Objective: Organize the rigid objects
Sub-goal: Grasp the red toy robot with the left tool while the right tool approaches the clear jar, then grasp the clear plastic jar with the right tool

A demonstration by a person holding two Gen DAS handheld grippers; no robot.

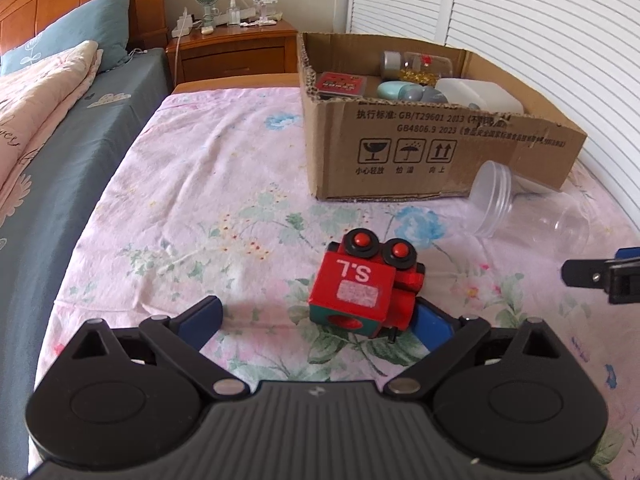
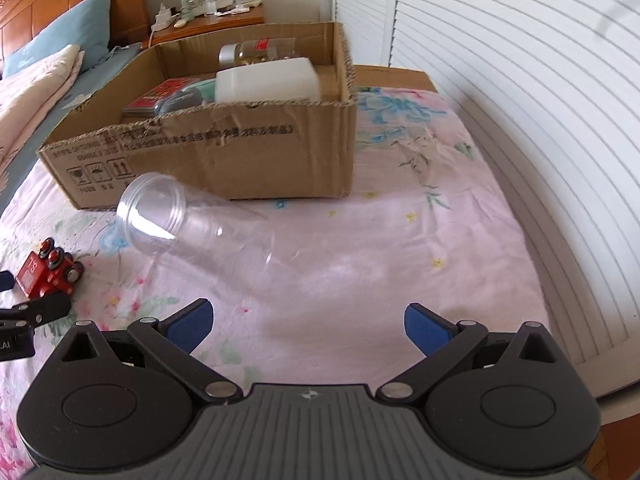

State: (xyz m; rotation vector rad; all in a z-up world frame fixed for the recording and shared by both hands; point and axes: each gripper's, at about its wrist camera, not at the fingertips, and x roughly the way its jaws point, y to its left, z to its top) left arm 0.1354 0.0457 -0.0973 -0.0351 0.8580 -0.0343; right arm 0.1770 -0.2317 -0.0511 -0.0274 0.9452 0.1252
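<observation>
A red toy train (image 1: 362, 286) marked "S.L" lies on its side on the floral bedsheet. My left gripper (image 1: 320, 318) is open, and the train sits between its fingers, close to the right one. The train also shows in the right wrist view (image 2: 48, 270) at far left. A clear plastic cup (image 2: 180, 220) lies on its side in front of the cardboard box (image 2: 240, 160); it also shows in the left wrist view (image 1: 516, 208). My right gripper (image 2: 308, 320) is open and empty, a short way in front of the cup. The box (image 1: 420, 152) holds several items.
In the box are a white container (image 2: 266, 80), a red flat box (image 2: 164, 94) and a jar (image 2: 256, 50). A wooden nightstand (image 1: 236, 46) with small items stands beyond. A bed with pillows (image 1: 60, 60) is left. White louvered doors (image 2: 500, 60) are right.
</observation>
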